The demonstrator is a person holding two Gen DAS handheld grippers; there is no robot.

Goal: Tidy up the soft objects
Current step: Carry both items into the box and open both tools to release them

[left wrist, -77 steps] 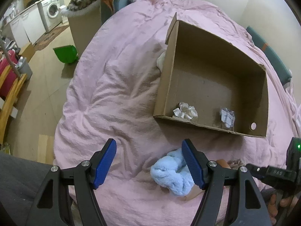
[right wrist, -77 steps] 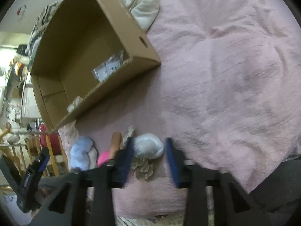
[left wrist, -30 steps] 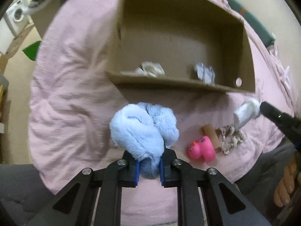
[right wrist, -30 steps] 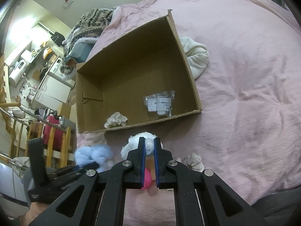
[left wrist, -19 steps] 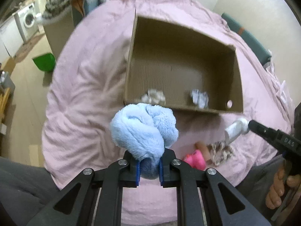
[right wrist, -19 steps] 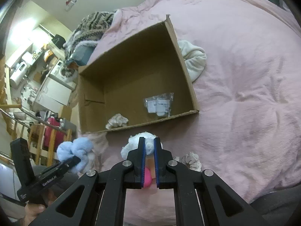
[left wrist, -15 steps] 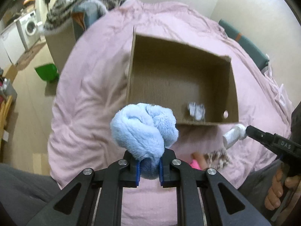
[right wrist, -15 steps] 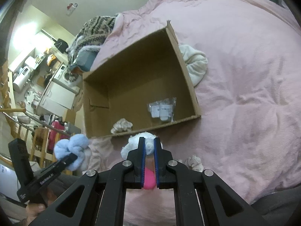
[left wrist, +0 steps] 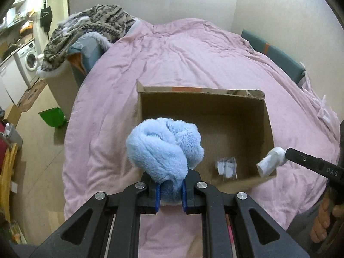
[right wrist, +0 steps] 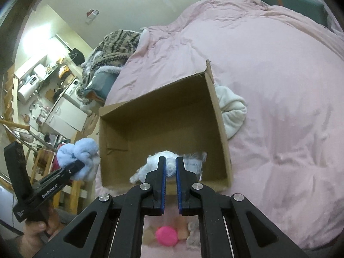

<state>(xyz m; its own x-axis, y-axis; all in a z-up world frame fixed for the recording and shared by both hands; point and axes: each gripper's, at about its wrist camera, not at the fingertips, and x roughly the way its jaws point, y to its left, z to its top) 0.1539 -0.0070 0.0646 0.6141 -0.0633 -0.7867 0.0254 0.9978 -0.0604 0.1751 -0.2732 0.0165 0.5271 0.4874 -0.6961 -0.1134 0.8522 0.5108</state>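
Observation:
My left gripper (left wrist: 171,190) is shut on a fluffy light-blue plush bundle (left wrist: 164,148) and holds it in the air at the near left corner of an open cardboard box (left wrist: 266,116) on the pink bed cover. My right gripper (right wrist: 170,167) is shut on a small white soft roll (right wrist: 169,161), held over the box's near wall (right wrist: 223,126). In the left wrist view the white roll (left wrist: 269,164) hangs at the box's near right corner. In the right wrist view the blue bundle (right wrist: 78,151) sits left of the box. A clear plastic packet (left wrist: 226,167) lies inside the box.
A pink toy (right wrist: 166,235), a tan piece and a grey knitted piece (right wrist: 191,234) lie on the cover below my right gripper. A white garment (right wrist: 232,111) lies against the box's right wall. A pile of patterned clothes (left wrist: 90,25) sits at the bed's far left.
Both grippers closed on their soft objects, lifted them off the cover and moved toward the box; they now hang at its near edge, higher than half a second ago.

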